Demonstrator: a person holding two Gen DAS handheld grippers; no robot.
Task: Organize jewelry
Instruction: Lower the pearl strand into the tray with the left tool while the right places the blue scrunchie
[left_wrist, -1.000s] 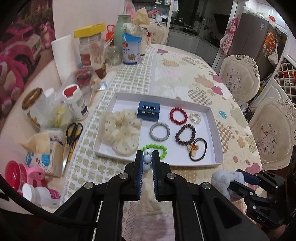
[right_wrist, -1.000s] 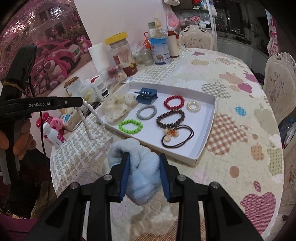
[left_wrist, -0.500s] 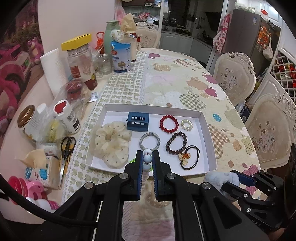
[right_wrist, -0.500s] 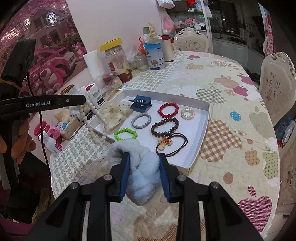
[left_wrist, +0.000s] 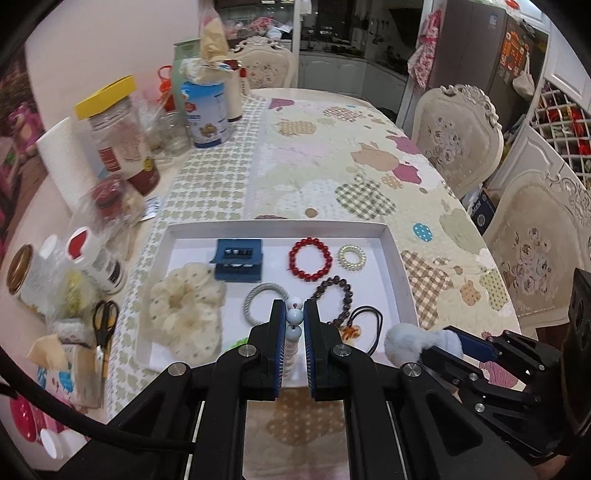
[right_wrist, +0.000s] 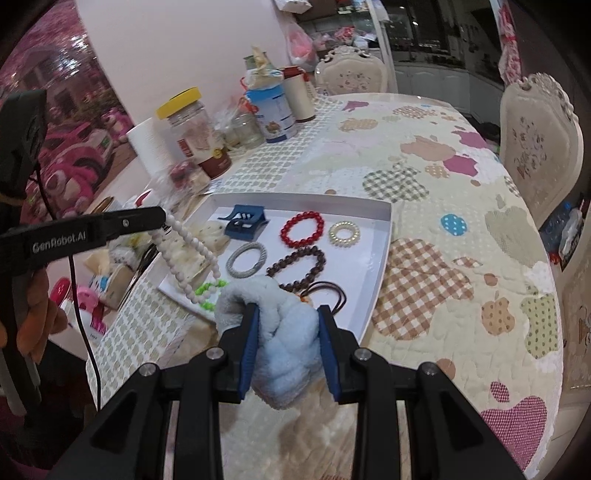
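My left gripper (left_wrist: 294, 317) is shut on a white bead necklace (left_wrist: 294, 315), which hangs in a loop (right_wrist: 192, 254) above the near left part of the white tray (left_wrist: 400, 266). My right gripper (right_wrist: 286, 317) is shut on a fluffy light-blue scrunchie (right_wrist: 284, 332), held over the tray's near edge. In the tray lie a cream scrunchie (left_wrist: 186, 314), a blue hair claw (left_wrist: 238, 260), a red bead bracelet (left_wrist: 310, 258), a pearl ring tie (left_wrist: 352, 257), a grey coil tie (left_wrist: 258, 299), a brown bead bracelet (left_wrist: 338, 295), black hair ties (left_wrist: 369, 323) and a green bead bracelet (right_wrist: 208, 290).
Jars, a paper roll (left_wrist: 64, 162), a blue can (left_wrist: 205, 110), bottles and scissors (left_wrist: 103, 321) crowd the table's left side. Ornate chairs (left_wrist: 454, 147) stand on the right. A patterned quilted cloth (right_wrist: 443, 184) covers the table.
Both grippers have risen and moved forward over the tray's near edge. The necklace now hangs above the tray, and the green bracelet is mostly hidden in the left wrist view.
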